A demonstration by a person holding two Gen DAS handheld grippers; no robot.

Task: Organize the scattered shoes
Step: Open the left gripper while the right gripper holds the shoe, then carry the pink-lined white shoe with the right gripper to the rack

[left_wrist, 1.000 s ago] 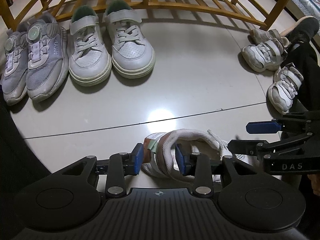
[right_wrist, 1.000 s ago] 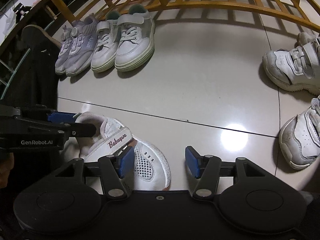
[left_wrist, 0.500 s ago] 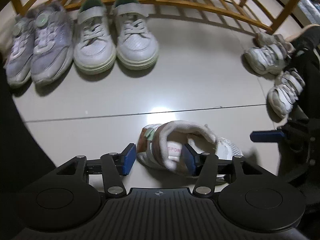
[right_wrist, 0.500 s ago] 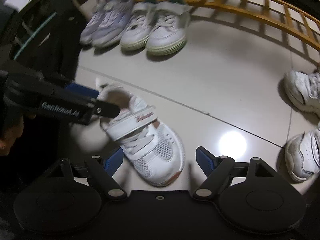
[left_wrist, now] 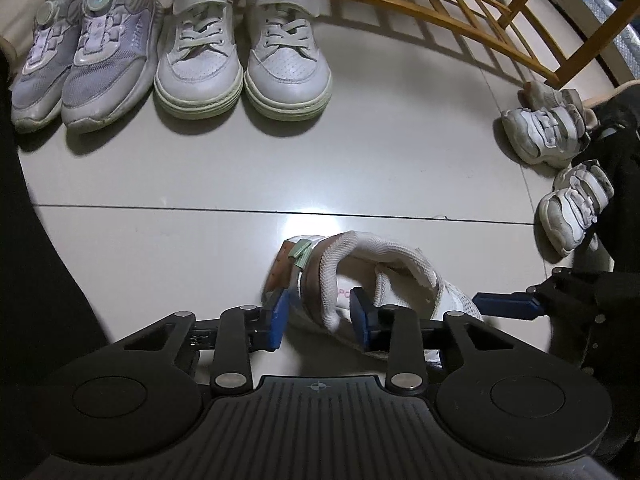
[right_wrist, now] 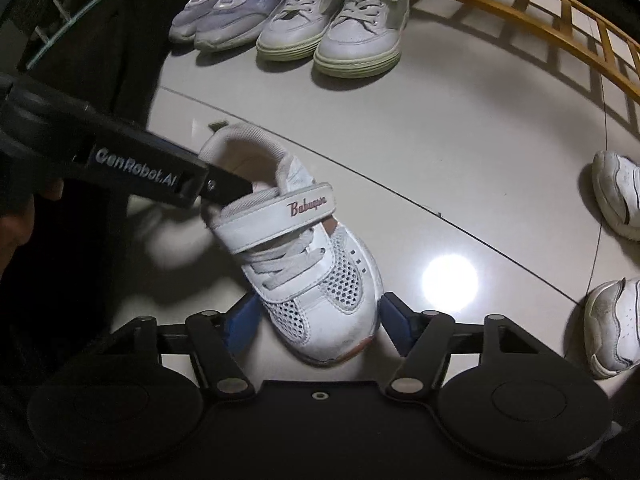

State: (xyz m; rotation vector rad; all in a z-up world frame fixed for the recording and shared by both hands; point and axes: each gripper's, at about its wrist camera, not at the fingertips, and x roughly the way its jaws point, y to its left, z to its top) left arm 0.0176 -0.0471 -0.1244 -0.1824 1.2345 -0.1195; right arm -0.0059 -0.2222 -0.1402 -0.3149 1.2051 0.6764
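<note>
A small white mesh shoe with a strap lies on the pale tiled floor, apart from the row at the back. My left gripper is closing on its heel: one blue pad presses the outside of the heel collar and the other sits inside the opening. In the right wrist view one of the left gripper's fingers reaches into the shoe. My right gripper straddles the toe, its jaws closing with both pads against the toe's sides. One of the right gripper's fingers shows beside the toe.
A lilac pair and a white pair with green soles stand side by side against a wooden rail. Two chunky white shoes lie at the right by a person's dark trouser leg.
The right gripper has swung left so the shoe's toe now sits between its pads. The left jaws widened, then narrowed on the heel. The shoe has turned slightly.
</note>
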